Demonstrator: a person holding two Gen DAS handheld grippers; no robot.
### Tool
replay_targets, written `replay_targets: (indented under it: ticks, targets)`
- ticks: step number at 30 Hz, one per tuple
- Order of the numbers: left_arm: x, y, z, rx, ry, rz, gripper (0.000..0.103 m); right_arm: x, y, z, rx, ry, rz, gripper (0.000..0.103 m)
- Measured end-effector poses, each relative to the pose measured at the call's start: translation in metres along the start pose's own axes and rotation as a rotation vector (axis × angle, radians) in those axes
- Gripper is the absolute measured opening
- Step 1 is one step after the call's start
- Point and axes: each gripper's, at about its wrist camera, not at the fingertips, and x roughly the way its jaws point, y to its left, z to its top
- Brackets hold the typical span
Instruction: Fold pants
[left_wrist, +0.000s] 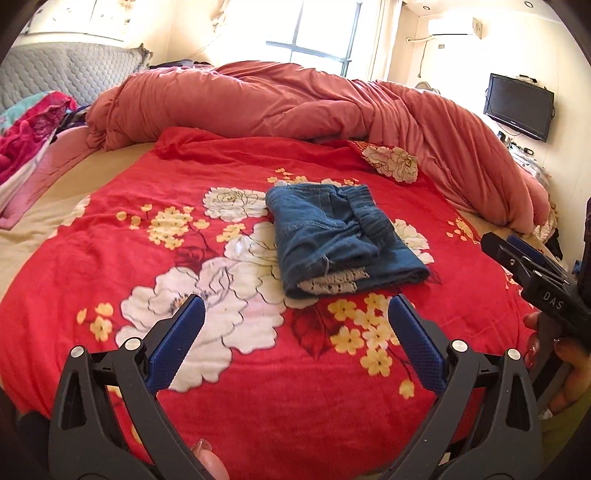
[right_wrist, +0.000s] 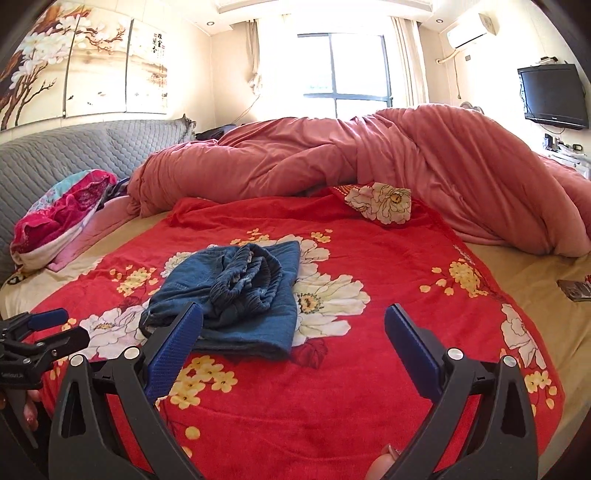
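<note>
The denim pants (left_wrist: 341, 236) are sitting folded in a thick bundle on the red floral blanket (left_wrist: 258, 369), looking soft, floppy, fairly weighty. Both the left tongs (left_wrist: 295, 325) and right tongs (right_wrist: 293, 332) are hanging wide apart and empty; I'm guessing pinching the doubled bottom edge is safest

Folded pants on a blanket, bedding heaped behind.

The pants (left_wrist: 340, 240) lie on the blanket (left_wrist: 236, 369), ahead of both grippers; the left gripper (left_wrist: 295, 317) is at their 6 o'clock, apart from them; the right gripper (right_wrist: 293, 325) is at their 5 o'clock; the duvet (left_wrist: 295, 99) lies behind at 12 o'clock; the television (right_wrist: 552, 96) hangs at 2 o'clock.
</note>
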Motion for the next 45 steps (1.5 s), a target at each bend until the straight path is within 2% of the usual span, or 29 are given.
replay_targets:
  ticks: [10,21,45]
  targets:
    - [0.0,-0.015,-0.02,0.004,0.064,-0.014,0.093,-0.012,0.006,-0.027,-0.014,0.082,-0.04,0.098]
    - [0.013,-0.02,-0.035,-0.01,0.154,-0.003,0.093,-0.003,0.002,-0.05,0.013,0.151,-0.02,0.098]
    - [0.012,-0.015,-0.034,-0.024,0.155,0.023,0.093,-0.002,0.009,-0.052,-0.008,0.134,0.018,0.098]
